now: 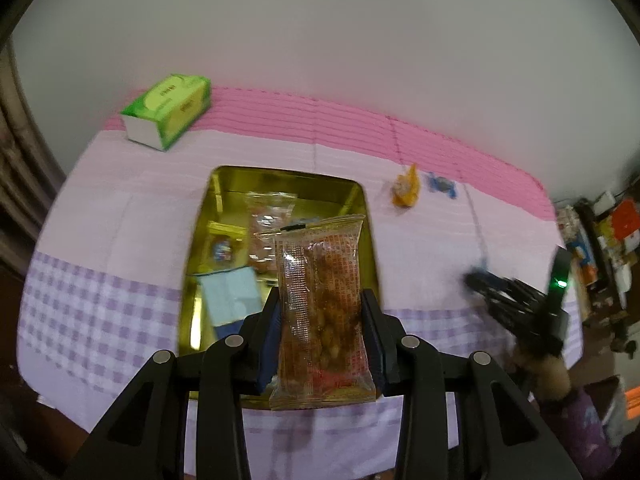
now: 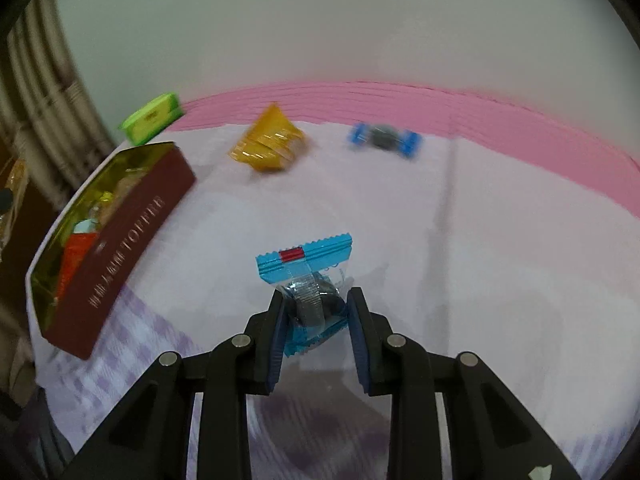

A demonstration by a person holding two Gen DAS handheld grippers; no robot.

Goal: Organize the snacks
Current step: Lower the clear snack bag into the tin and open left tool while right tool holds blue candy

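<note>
A pink-and-lilac tablecloth holds a gold tin. The left gripper clamps a peanut packet above it; the right gripper pinches a blue candy, whose slick wrapper might slip out in transit

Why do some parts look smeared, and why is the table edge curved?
Left wrist view: the right gripper is motion-smeared, the held peanut packet sharp. Right wrist view: the tin and yellow snack are smeared, the blue packet crisp. The fisheye lens bends the tablecloth edge.
</note>
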